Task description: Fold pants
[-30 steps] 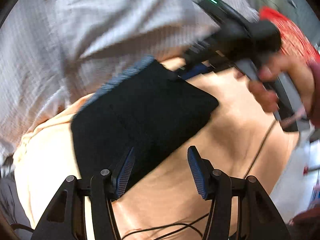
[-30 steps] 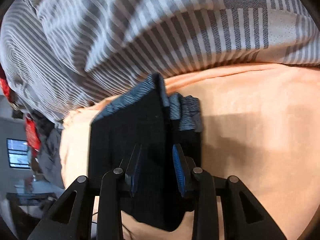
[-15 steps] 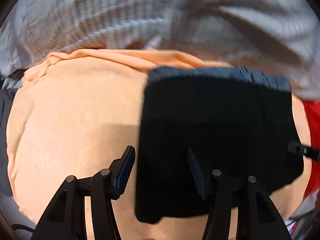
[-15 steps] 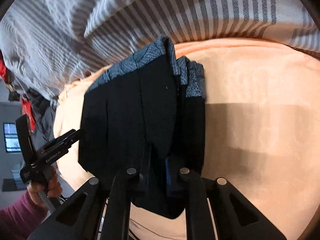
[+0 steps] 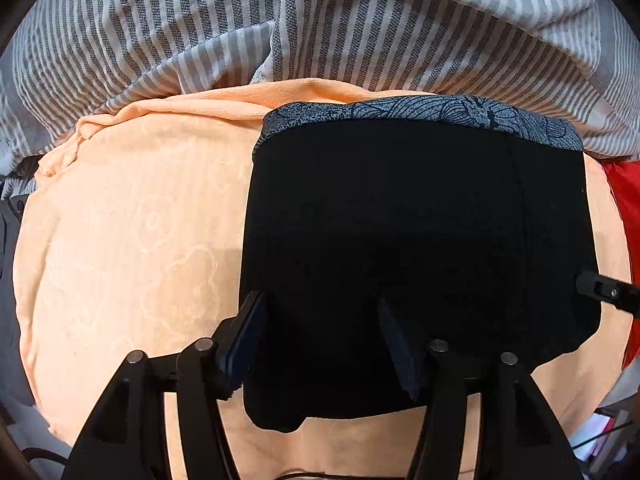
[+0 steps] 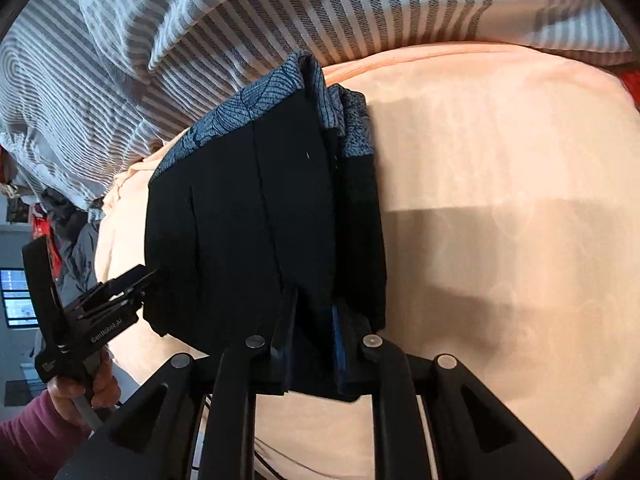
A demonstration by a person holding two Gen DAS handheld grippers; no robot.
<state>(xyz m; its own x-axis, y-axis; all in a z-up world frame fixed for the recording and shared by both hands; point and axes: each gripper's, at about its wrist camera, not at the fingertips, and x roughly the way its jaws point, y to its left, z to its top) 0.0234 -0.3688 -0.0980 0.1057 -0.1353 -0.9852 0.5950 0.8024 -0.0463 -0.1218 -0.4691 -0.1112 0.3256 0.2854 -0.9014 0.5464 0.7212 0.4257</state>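
Note:
The folded black pants (image 5: 416, 240) with a blue-grey patterned waistband (image 5: 424, 114) lie on the peach blanket (image 5: 132, 232). My left gripper (image 5: 320, 340) is open, its fingers spread over the near left corner of the pants. In the right wrist view the pants (image 6: 248, 216) show as a stack of several layers. My right gripper (image 6: 316, 332) is shut on the near edge of that stack. The left gripper (image 6: 148, 276) also shows there, at the pants' left edge. The right gripper's tip (image 5: 600, 288) shows in the left wrist view.
A grey and white striped duvet (image 5: 320, 28) is bunched up behind the blanket. Red fabric (image 5: 624, 208) lies at the right edge. A hand in a maroon sleeve (image 6: 76, 396) holds the left gripper. Clutter and a screen (image 6: 16, 296) sit at the far left.
My left gripper swung round from the pants' side to their near left corner. My right gripper closed on the near edge of the pants stack.

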